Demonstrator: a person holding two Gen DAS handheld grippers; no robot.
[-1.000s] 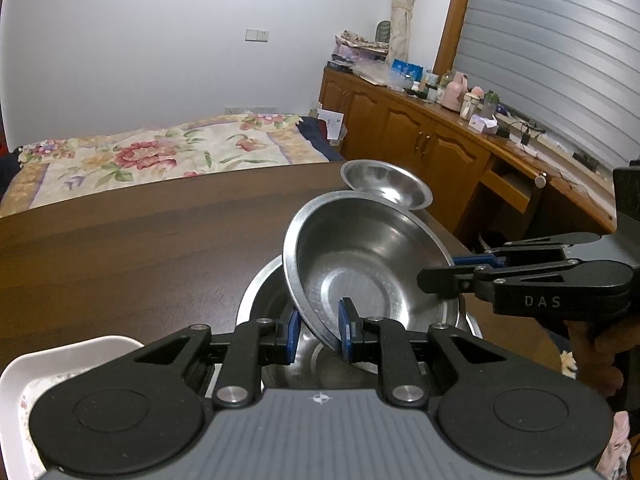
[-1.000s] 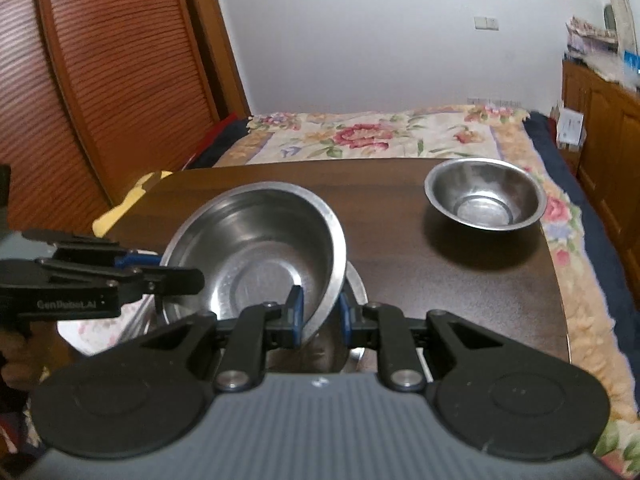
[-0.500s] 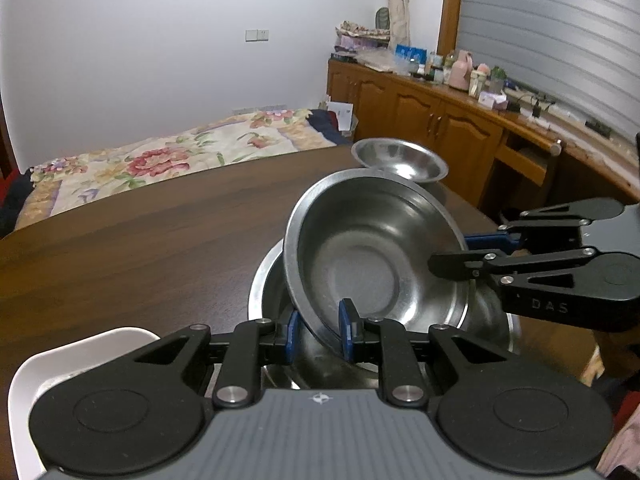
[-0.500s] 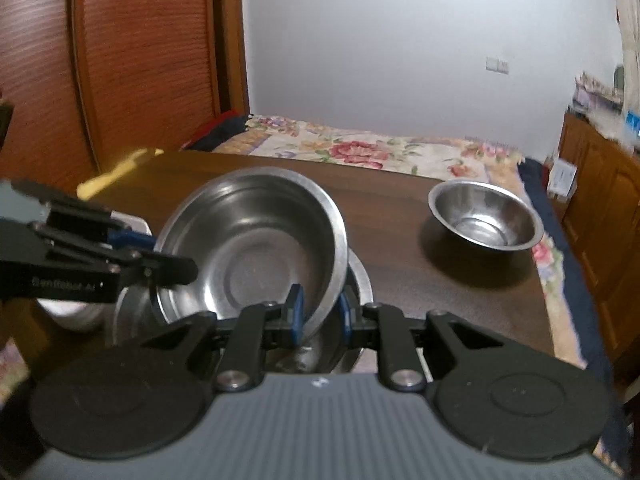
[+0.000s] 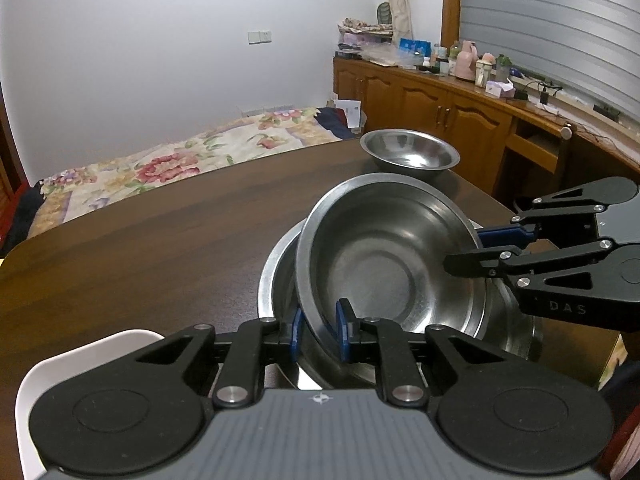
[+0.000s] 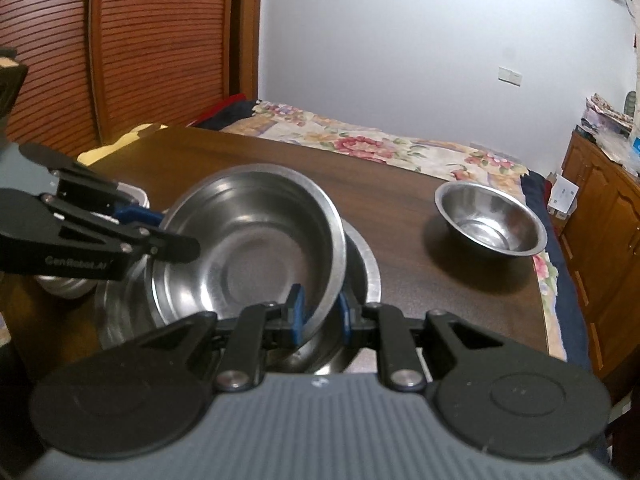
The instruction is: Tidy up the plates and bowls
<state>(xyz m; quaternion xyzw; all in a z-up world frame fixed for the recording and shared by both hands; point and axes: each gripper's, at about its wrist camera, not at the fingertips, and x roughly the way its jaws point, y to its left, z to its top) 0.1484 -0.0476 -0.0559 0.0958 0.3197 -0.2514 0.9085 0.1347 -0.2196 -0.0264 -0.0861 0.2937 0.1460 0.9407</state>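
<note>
A medium steel bowl hangs tilted just over a larger steel bowl on the dark wooden table. My left gripper grips the medium bowl's near-left rim between its blue pads, its jaws still closing. On the opposite rim my right gripper is shut. A small steel bowl stands alone near the table's far right corner.
A white dish lies on the table to the left of the bowls. Wooden cabinets with a cluttered top run along the right wall. A bed with a flowered cover lies beyond the table.
Both grippers have rolled while keeping their hold on the medium bowl. The bowl leans less steeply and sits closer over the larger bowl.
</note>
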